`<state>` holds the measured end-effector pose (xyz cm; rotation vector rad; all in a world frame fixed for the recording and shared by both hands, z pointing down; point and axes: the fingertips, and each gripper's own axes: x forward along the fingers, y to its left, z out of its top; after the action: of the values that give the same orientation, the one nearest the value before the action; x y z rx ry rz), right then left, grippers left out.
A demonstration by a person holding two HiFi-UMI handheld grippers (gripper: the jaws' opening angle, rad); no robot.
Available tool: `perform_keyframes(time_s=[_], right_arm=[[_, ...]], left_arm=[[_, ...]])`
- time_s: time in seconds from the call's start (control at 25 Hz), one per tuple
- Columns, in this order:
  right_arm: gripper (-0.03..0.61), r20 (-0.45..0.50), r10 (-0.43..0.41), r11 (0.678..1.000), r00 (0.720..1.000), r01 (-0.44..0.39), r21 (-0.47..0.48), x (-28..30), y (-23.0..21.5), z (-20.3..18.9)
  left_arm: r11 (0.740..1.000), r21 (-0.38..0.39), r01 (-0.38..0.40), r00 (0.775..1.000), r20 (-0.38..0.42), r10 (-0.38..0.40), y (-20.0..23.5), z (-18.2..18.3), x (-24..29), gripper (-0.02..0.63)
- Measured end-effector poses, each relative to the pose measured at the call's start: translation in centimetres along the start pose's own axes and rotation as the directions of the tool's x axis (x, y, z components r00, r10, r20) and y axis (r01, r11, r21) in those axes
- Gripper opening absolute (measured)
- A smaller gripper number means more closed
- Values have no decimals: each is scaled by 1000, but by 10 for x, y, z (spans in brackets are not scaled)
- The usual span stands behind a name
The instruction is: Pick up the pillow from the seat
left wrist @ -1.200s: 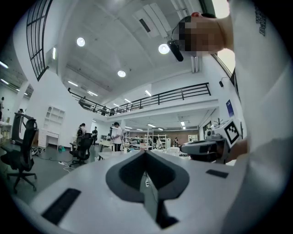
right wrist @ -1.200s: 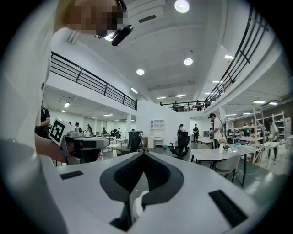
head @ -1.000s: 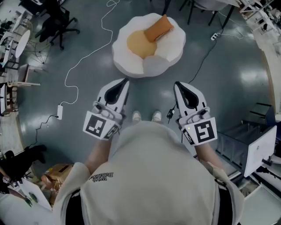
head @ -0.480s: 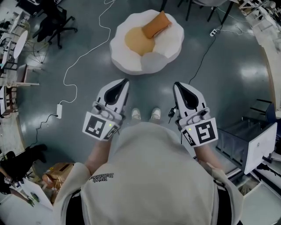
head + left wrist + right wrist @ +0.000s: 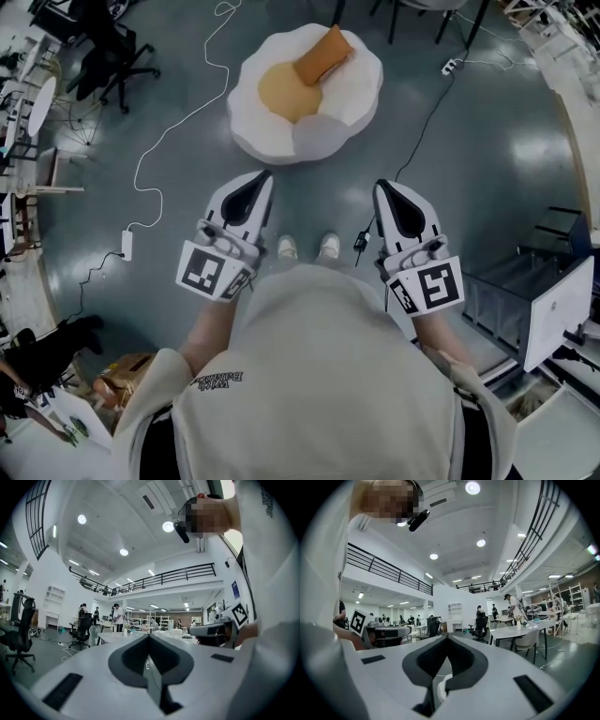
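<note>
Open floor (image 5: 314, 192) before seat (image 5: 323, 139); cable (image 5: 422, 131) right.

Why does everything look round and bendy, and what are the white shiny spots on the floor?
Head view: the wide lens bends the room, and light glares off the floor. Left gripper view: dark corners, curved railing, left gripper blurry. Right gripper view: same bending, a lamp flares white.

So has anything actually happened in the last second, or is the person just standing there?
Barely. The white seat with the orange pillow has drifted slightly up and left in the head view, so the camera shifted a little. Nothing was grasped or let go. The left gripper and right gripper stay shut and empty, and the pillow still lies on the seat.
</note>
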<state>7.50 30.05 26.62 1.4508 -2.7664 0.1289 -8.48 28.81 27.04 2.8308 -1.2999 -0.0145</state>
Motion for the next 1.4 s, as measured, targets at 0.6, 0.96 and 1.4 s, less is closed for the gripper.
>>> perform_keyframes(time_s=[0.6,0.96,1.4], right_arm=[[9,32,-36,999,999,37,-13,-40,-50,8],[9,9,-45,999,999,46,-18,-43,-65,0],[9,-40,-48,998,998,46,-41,0,-97,-8]], left_arm=[[998,60,10,997,76,-15,-40,25,42,9],[999,46,13,998,55,-16,-43,18,50,9],[1000,21,-2,998,70,0,3,7,98,9]])
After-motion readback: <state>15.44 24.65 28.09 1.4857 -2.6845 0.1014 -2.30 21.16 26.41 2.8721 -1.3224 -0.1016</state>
